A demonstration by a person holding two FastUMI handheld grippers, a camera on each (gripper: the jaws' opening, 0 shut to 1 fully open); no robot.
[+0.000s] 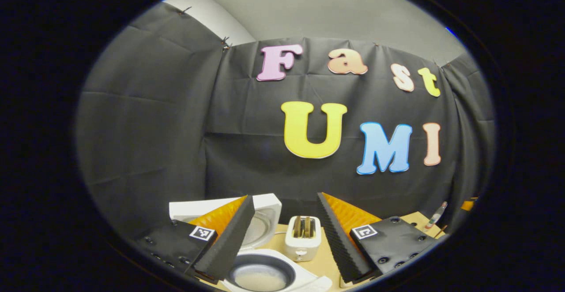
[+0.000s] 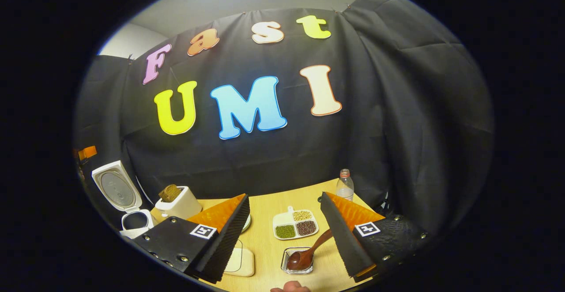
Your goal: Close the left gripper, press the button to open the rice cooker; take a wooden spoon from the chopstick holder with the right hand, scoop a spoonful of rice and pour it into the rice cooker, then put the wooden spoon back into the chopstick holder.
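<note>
Two open grippers, ours: left [image 1: 286,239] empty over rice cooker [image 1: 265,274], toaster [image 1: 303,237] behind; right [image 2: 284,239] empty beside wooden spoon [image 2: 309,252].

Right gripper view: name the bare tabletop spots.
Bare wood lies between the divided dish and the bottle, and left of the dish. Crowded near the toaster and rice cooker.

spoon handle [image 2: 324,238]: hidden behind finger | holder contents [image 2: 298,263]: perhaps rice
</note>
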